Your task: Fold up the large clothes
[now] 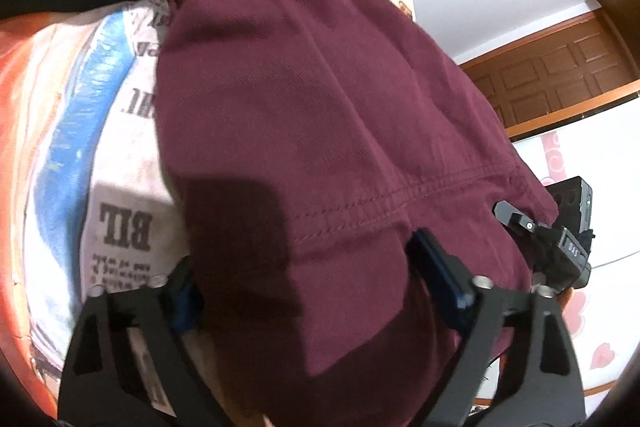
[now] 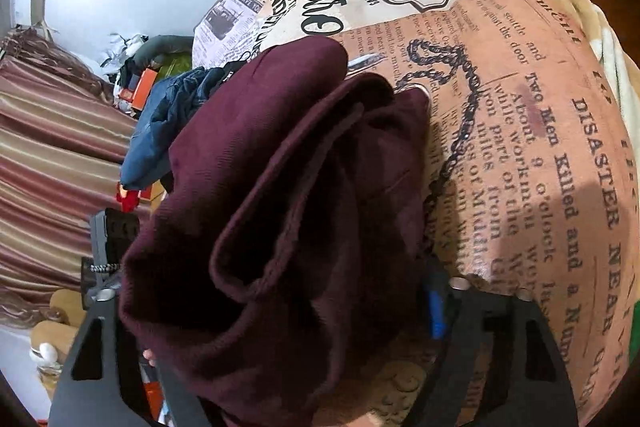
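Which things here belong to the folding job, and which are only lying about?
For the job:
- maroon garment, between both grippers' jaws
- left gripper
- right gripper
- newspaper-print bedspread, the folding surface

Lying about:
- blue clothes behind the garment
- orange box
- striped curtain
- wooden door

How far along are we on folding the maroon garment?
Done: the maroon garment lies on the newspaper-print bedspread, already doubled into bunched layers in the right view. In hand: both the left gripper and right gripper straddle its near edge. Left: flattening and final folds; the blue clothing waits behind.
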Motion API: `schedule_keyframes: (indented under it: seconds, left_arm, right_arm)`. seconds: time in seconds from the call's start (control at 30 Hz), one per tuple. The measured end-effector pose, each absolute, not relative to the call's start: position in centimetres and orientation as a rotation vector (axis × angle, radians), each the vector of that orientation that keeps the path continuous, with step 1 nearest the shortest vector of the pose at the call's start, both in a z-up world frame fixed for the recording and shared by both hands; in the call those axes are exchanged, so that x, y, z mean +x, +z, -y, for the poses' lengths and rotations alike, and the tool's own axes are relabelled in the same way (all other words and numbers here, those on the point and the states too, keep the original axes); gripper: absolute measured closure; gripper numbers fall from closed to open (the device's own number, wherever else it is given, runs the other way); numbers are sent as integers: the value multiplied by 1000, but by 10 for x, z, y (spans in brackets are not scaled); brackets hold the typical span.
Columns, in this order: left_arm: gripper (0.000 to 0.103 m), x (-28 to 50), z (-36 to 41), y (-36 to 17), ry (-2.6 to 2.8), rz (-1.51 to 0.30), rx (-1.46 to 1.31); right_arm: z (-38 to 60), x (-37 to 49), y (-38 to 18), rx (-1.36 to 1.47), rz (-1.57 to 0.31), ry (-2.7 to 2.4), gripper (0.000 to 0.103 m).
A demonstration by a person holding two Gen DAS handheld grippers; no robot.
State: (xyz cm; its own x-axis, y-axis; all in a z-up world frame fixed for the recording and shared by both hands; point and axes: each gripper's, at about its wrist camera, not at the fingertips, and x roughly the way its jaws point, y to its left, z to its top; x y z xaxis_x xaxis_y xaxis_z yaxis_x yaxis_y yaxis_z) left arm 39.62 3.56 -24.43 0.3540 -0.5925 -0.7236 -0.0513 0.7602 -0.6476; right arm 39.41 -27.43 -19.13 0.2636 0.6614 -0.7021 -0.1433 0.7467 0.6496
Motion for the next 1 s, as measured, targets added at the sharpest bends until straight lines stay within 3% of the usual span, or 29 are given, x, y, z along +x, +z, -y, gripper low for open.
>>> schedule_keyframes:
  seconds: [0.13, 0.3, 0.67, 1.0]
  left_arm:
    - [52, 389, -45, -236, -416, -1138, -706]
    - [66, 376, -32, -201, -445, -1095, -602]
    - [69, 358, -43, -91, -474, -846, -527]
    - [69, 374, -133, -2, -379, -671, -450]
  right_arm:
    - [272, 385, -180, 490, -1163, 570, 56]
    - [261, 367, -153, 417, -1106, 574, 65]
    - [247, 344, -68, 409, -916, 601, 66]
    - [173, 385, -6, 402, -745, 715, 66]
